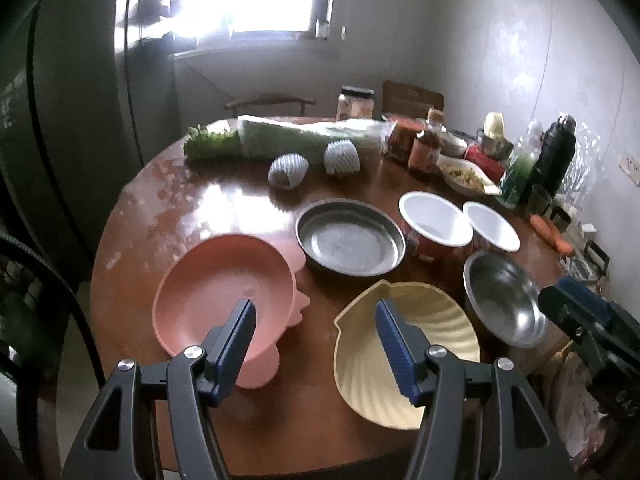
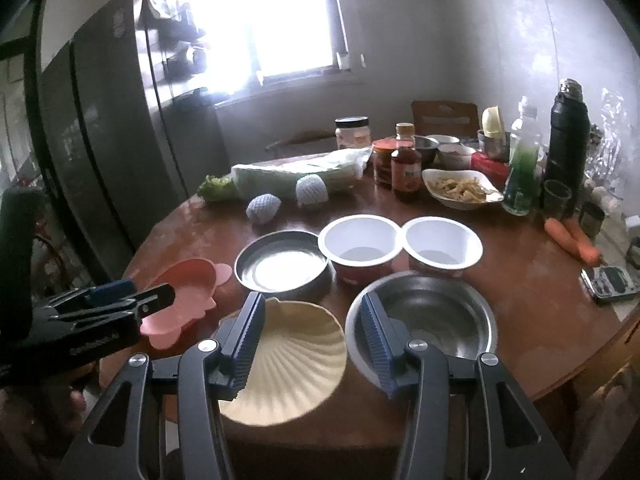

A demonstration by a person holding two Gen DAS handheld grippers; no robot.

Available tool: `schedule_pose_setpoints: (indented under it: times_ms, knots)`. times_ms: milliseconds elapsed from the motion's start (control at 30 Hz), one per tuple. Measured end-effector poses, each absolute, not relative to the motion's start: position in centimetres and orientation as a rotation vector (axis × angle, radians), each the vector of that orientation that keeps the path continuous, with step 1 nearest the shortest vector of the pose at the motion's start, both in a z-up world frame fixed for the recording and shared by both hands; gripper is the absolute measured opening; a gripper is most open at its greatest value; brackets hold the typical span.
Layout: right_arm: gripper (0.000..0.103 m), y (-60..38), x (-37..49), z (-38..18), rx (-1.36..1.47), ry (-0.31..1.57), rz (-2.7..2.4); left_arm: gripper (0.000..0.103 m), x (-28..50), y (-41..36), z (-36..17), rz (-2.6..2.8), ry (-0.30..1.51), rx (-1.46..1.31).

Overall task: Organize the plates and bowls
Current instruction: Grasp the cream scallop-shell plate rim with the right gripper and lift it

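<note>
On round table [image 2: 520, 340], unlabelled bowls, no legible writing

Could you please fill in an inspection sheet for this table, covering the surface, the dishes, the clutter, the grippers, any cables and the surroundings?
Surface: round brown wooden table, glossy, with pale worn patches on its far left part.
Job's things: pink dish, cream shell dish, flat steel pan, steel bowl, two white-lined cups; all empty and apart, none stacked.
Clutter: wrapped greens, two foam fruit nets, jars and sauce bottle, plate of food, black flask, carrots.
Grippers: left gripper and right gripper both open, holding nothing, over the near dishes.
Cables: nothing seen.
Surroundings: bright window, dark fridge, chairs behind the table.
</note>
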State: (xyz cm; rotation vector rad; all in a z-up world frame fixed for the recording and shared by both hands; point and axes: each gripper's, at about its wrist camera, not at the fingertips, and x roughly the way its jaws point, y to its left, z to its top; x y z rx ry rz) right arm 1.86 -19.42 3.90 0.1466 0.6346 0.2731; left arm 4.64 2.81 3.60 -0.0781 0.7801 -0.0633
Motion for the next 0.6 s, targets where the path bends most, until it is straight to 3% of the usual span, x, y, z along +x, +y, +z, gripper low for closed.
schedule_pose_setpoints:
  times_ms: [600]
  knots:
    - [0.051, -18.4, 0.7, -1.5, 0.136, 0.788, 0.297, 0.062, 4.7, 1.9, -1.4, -0.096, 0.897, -0.079]
